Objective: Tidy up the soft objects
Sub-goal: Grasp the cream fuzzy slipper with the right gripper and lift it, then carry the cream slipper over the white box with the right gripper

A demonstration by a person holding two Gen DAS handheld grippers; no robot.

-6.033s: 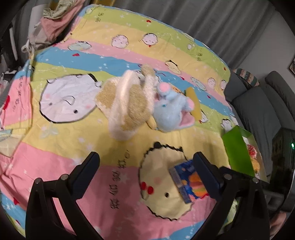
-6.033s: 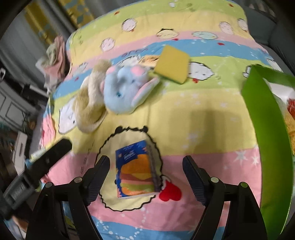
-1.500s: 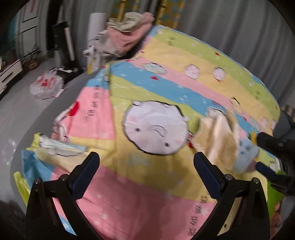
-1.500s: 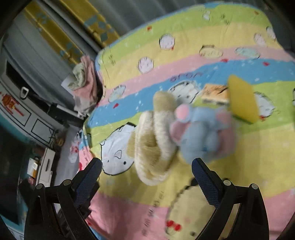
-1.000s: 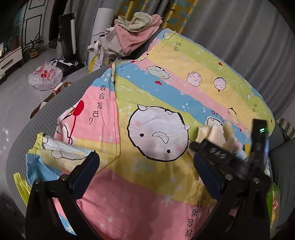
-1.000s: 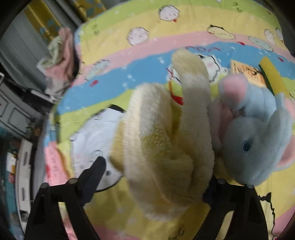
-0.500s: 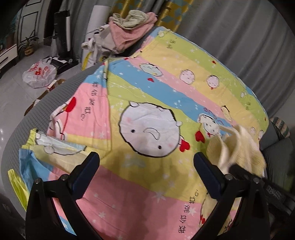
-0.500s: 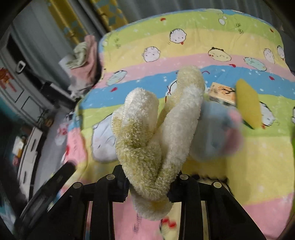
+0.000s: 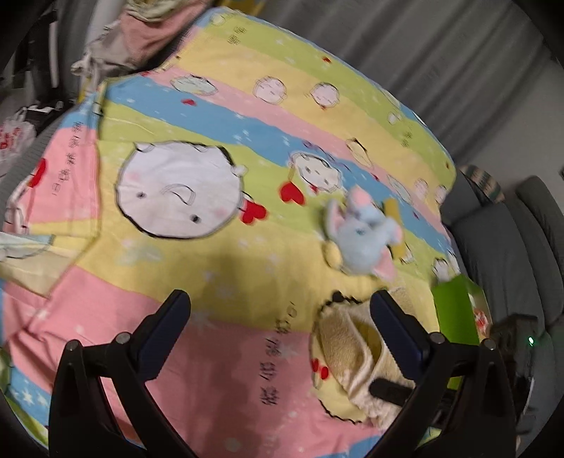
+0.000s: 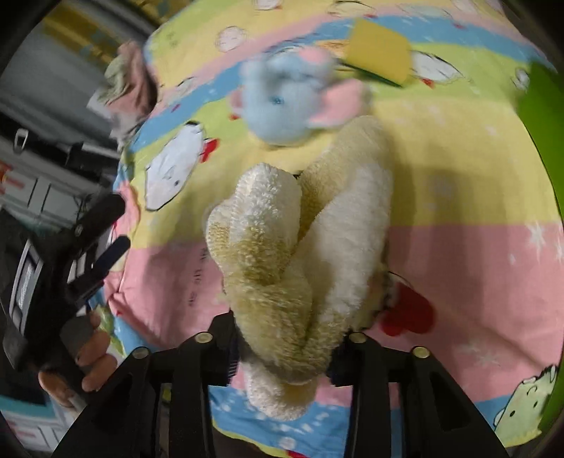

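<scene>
Right gripper (image 10: pixel 282 356) pinches the low end of the cream-and-yellow fluffy towel (image 10: pixel 299 246), plush bulging between its pads; jaws easing apart slightly at this moment, towel still between them and pressed. Towel hangs folded in two lobes, held up over the pink stripe of the cartoon-print bedsheet (image 10: pixel 476 253), just on the near side of the blue plush elephant (image 10: pixel 285 105). Left gripper (image 9: pixel 278 320) spread wide, nothing between its jaws, hovering over the pink stripe to the left of the towel; in the right wrist view the hand (image 10: pixel 81 356) carrying it shows at the left edge of the bed. Beyond the towel the blue plush elephant lies on the yellow-green stripes, not touched by either gripper. Just behind the elephant, a yellow sponge (image 10: pixel 380 53) flat on the sheet. To the right of the towel, a green box (image 9: pixel 454 313) at the bed edge, open side partly in view; contents too blurred to name. Far behind the elephant, a pile of pink and green clothes (image 9: pixel 148 31) at the bed's far-left corner. Step, as I read it: carrying the towel, first soft item, likely toward the green box, though the drop spot is a guess. Next move calls for bringing the towel over its spot, releasing fully, then going back for the elephant. Sponge is probably soft too.
</scene>
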